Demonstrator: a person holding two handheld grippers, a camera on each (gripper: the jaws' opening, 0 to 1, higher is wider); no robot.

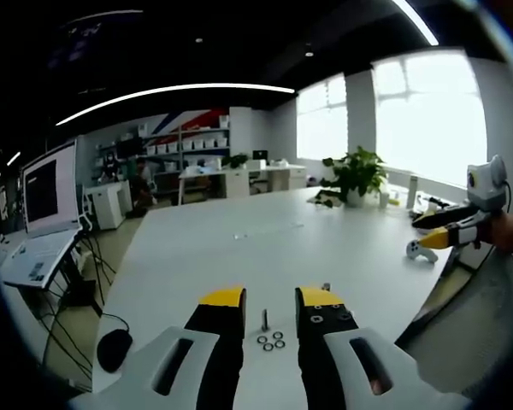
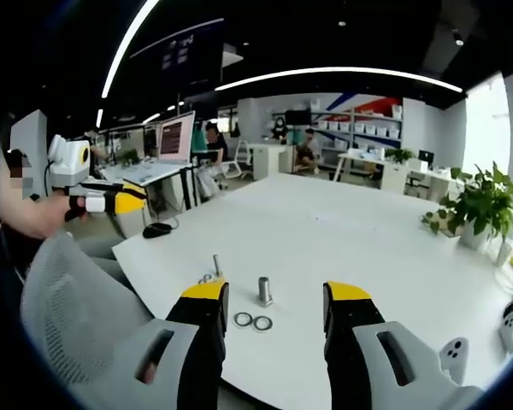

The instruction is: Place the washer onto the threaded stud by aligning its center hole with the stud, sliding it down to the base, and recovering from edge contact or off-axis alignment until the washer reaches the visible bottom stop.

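Note:
On the white table (image 1: 239, 248) a thin threaded stud (image 1: 265, 320) stands upright with several small washers (image 1: 271, 342) lying flat just in front of it. My left gripper (image 1: 272, 299) is open, one jaw on each side of the stud, holding nothing. From the other side, a short stud (image 2: 263, 290) stands with two washers (image 2: 252, 322) beside it, and the thin stud (image 2: 215, 265) rises near the left jaw. My right gripper (image 2: 278, 292) is open and empty. Each gripper also appears held in a hand off the table: the right gripper (image 1: 451, 233) and the left gripper (image 2: 120, 198).
A potted plant (image 1: 356, 175) and a white controller (image 1: 420, 249) sit towards the table's far side. A black mouse (image 1: 113, 348) lies by the table edge. A grey mesh chair (image 2: 68, 299) stands close to the table. Desks, monitors and people fill the room behind.

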